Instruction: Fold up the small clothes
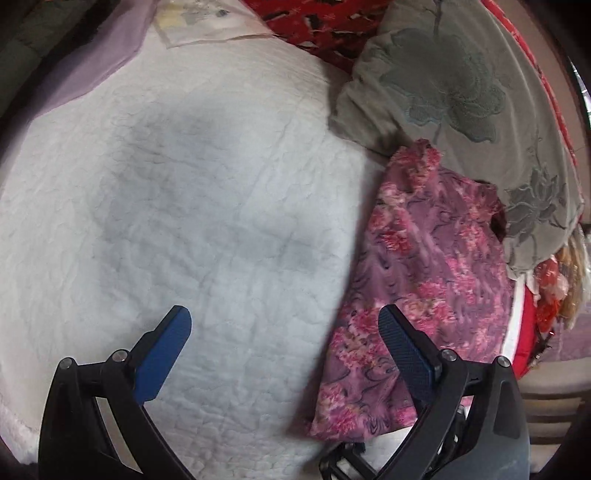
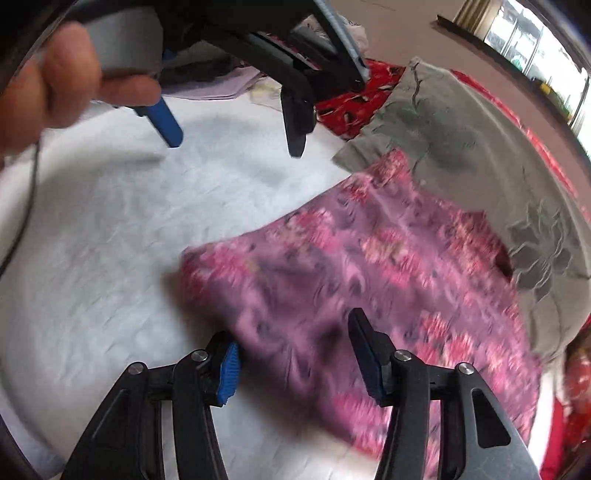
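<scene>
A folded pink and purple floral garment lies on the white quilted bed cover, at the right. It also shows in the right wrist view, blurred. My left gripper is open and empty, above the bare cover with its right finger over the garment's left edge. It also shows in the right wrist view, held by a hand. My right gripper is open, low over the garment's near corner, with the cloth lying between its fingers.
A grey embroidered cushion lies behind and right of the garment, touching its far end. Red patterned fabric is at the back. A lilac cloth lies at the back left. The bed's edge is at the lower left.
</scene>
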Tool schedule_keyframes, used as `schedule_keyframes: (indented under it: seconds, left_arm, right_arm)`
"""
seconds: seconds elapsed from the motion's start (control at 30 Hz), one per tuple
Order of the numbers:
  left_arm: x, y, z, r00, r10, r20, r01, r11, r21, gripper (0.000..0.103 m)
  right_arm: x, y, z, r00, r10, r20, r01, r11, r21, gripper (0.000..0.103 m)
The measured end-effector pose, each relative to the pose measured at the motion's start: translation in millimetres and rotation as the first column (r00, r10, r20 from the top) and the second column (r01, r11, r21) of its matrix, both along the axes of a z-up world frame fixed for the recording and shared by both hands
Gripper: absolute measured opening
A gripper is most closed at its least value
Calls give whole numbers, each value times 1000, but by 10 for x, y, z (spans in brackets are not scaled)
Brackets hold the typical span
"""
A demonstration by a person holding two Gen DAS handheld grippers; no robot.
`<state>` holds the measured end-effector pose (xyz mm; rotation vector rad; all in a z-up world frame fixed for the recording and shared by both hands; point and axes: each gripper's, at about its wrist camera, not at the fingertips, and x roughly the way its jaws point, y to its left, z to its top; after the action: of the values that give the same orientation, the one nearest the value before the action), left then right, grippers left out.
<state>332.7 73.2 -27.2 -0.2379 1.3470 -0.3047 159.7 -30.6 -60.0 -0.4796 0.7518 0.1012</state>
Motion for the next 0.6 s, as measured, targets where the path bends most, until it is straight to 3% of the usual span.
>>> schedule_keyframes:
  seconds: [0.03, 0.07, 0.17, 0.33, 0.53, 0.57, 0.6]
  left_arm:
    - [24, -29, 4, 1000, -9, -4, 9, 1000, -18, 102]
    - [25, -54, 18, 1000, -15, -6, 15, 999, -35, 102]
    - [135, -182, 29, 999, -38, -18, 35, 994, -104, 102]
    - [321, -517, -38, 993, -93, -69, 78, 977, -196, 102]
    - [405, -967, -115, 981, -156, -112, 132, 973, -190, 102]
    - [393, -1027, -96, 981, -165, -100, 144, 971, -189, 93]
    - [380, -1086, -64, 981, -178, -82, 160, 969, -189, 72]
  right_arm:
    - [29, -33, -3, 1000, -6, 12, 6, 1000, -4, 43]
    - [71, -48, -7, 1000, -13, 21, 13, 1000, -9, 25]
    - [134, -198, 82, 997, -19, 68, 18, 1000, 13, 10]
    - [-44, -412, 362, 984, -35, 176, 23, 997, 70, 6]
    - [-148, -619, 498, 978, -70, 195, 40, 987, 154, 6]
    - [-163, -633, 508, 978, -72, 196, 40, 986, 161, 6]
    - [-175, -656, 520, 977, -74, 199, 40, 985, 170, 6]
